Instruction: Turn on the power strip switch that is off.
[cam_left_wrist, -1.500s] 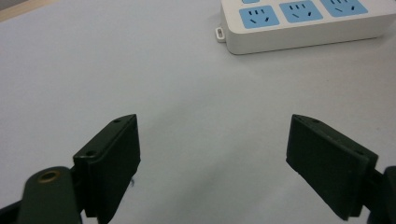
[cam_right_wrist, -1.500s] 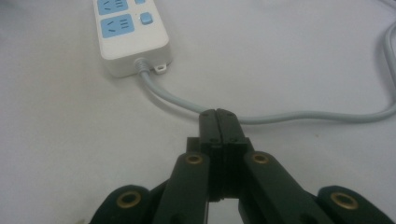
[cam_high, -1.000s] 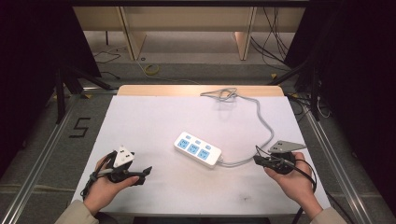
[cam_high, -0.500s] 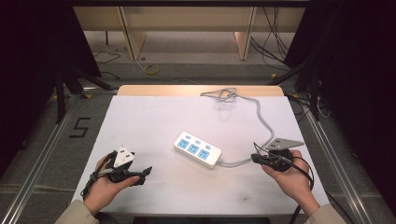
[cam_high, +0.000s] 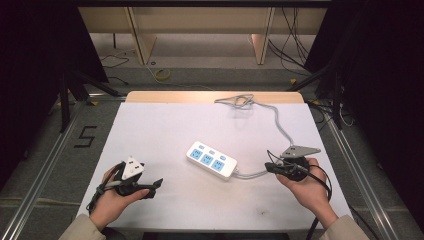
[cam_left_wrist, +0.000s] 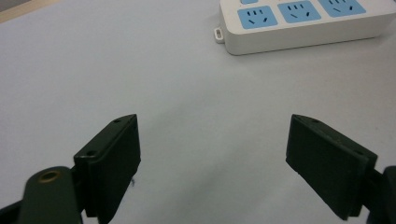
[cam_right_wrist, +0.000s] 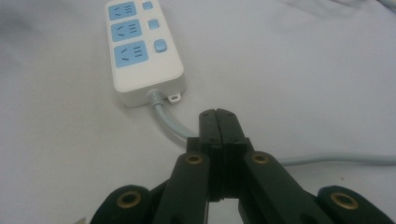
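A white power strip (cam_high: 212, 160) lies near the middle of the white table (cam_high: 165, 125), set at a slant. It has three blue sockets and three small blue switches beside them; no brand name can be read on it. Its grey cord (cam_high: 277, 122) runs off the right end, curls toward the right gripper (cam_high: 268, 167) and then heads up to a loose coil at the far edge. Out on the floor at the left, a dark "5" (cam_high: 86, 136) is marked.

The right gripper sits just right of the strip, jaws pressed flat together with nothing between them; in the right gripper view the tips (cam_right_wrist: 218, 116) hang over the cord (cam_right_wrist: 170, 122) close to where it leaves the strip (cam_right_wrist: 140, 51). Touching or just above, can't tell.

The left gripper (cam_high: 156, 185) is at the near left, well apart from the strip, jaws spread wide over bare table (cam_left_wrist: 140, 70), strip's end (cam_left_wrist: 299, 21) ahead.
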